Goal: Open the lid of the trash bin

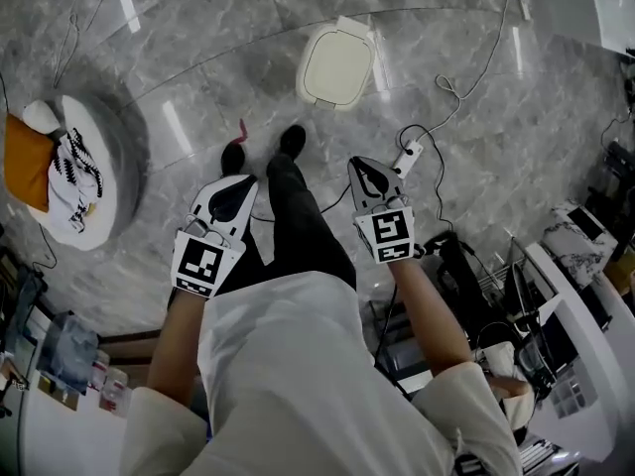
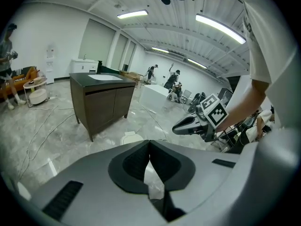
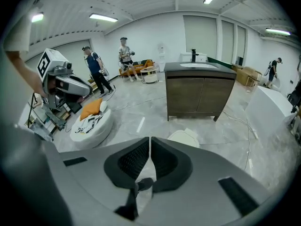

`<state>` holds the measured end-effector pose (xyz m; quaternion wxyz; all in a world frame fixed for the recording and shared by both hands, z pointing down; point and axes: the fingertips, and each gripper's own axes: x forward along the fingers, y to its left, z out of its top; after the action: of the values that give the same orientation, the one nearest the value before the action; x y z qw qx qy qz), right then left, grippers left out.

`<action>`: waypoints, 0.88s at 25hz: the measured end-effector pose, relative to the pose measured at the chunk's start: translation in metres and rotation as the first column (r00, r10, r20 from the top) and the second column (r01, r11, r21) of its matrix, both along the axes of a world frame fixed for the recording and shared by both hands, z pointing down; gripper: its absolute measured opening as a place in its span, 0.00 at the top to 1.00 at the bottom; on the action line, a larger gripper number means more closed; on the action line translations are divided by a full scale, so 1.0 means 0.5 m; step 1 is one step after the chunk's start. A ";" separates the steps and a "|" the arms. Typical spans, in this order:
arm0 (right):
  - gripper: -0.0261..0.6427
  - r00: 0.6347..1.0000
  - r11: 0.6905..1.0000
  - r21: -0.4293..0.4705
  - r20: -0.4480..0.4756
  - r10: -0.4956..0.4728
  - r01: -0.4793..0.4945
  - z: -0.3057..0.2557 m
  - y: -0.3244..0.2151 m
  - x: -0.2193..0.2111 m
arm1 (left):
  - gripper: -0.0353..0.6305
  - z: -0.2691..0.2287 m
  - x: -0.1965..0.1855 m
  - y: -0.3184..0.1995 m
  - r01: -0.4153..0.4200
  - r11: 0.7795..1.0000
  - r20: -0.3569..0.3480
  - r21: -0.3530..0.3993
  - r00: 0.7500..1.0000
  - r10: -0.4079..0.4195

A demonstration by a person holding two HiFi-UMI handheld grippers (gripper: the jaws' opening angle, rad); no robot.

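Bin lid (image 1: 337, 64) down, ahead on floor (image 1: 198, 58) | right hand-held gripper (image 1: 365, 171) nearer than left hand-held gripper (image 1: 238, 188) | both closed, empty

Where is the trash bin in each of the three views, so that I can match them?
Head view: trash bin at top centre.
Left gripper view: trash bin low, just left of centre.
Right gripper view: trash bin low, right of centre.
Shared landmark: dark cabinet behind it in both gripper views.

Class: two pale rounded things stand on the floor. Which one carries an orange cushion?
The round white pouf on the person's left, topped by the orange cushion. The trash bin ahead is shut and bare on top.
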<state>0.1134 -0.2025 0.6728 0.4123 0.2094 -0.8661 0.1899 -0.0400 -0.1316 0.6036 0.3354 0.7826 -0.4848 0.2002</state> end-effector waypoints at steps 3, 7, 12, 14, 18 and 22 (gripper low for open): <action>0.91 1.000 1.000 -0.023 -0.021 -0.008 0.007 0.055 -0.009 -0.005 | 0.92 0.032 0.004 -0.008 0.010 1.000 -0.001 -0.011 1.000 -0.010; 0.91 0.998 0.996 -0.070 -0.028 -0.060 0.058 0.125 -0.007 -0.032 | 0.92 0.077 0.000 -0.016 0.021 0.999 0.010 -0.024 1.000 -0.021; 0.91 0.992 0.988 -0.113 -0.053 -0.111 0.105 0.208 -0.005 -0.042 | 0.92 0.139 -0.007 -0.007 0.059 0.997 0.018 -0.050 0.998 -0.058; 0.91 0.992 0.987 -0.121 -0.057 -0.116 0.109 0.237 -0.007 -0.046 | 0.92 0.161 -0.005 0.000 0.069 0.996 0.011 -0.062 0.998 -0.068; 0.91 0.989 0.985 -0.127 -0.078 -0.124 0.113 0.306 -0.009 -0.044 | 0.92 0.207 0.003 0.011 0.078 0.994 0.009 -0.076 0.997 -0.077; 0.91 0.989 0.985 -0.137 -0.094 -0.114 0.100 0.374 -0.001 -0.039 | 0.92 0.251 0.011 0.020 0.093 0.992 0.012 -0.084 0.996 -0.093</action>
<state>0.0937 -0.2031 0.8599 0.4784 0.1442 -0.8395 0.2133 -0.0344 -0.1217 0.7290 0.3751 0.7434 -0.5132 0.2079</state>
